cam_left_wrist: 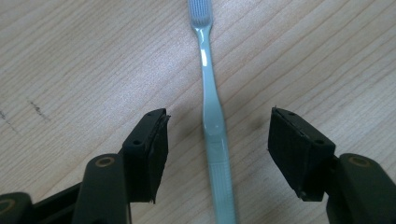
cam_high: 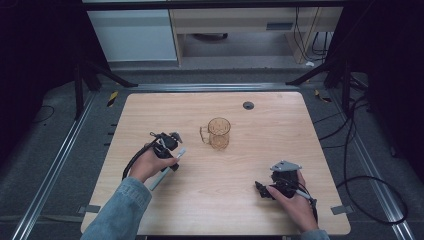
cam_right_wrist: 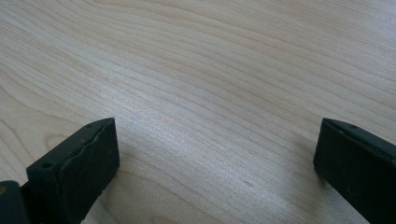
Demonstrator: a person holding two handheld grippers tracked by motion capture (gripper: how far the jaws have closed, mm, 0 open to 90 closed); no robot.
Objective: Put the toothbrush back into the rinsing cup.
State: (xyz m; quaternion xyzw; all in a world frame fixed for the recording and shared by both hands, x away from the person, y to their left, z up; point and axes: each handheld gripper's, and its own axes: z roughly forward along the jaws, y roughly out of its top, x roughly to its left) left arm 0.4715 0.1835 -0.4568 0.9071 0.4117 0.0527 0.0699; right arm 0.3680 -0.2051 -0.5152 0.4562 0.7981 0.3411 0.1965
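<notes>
Between your left gripper's [cam_left_wrist: 218, 149] spread jaws, a pale green toothbrush [cam_left_wrist: 212, 116] is lying flat on the wooden table [cam_left_wrist: 70, 60], handle centred, touching neither pad, bristles pointing away. Your right gripper [cam_right_wrist: 215, 154] is resting wide open over bare wood, well apart, holding nothing.

The counter [cam_high: 215, 165] is evenly lit from above against dark surroundings, a soft sheen is seen ahead of the fingers [cam_right_wrist: 74, 168], and the fingers themselves are rendered slightly blurred.
</notes>
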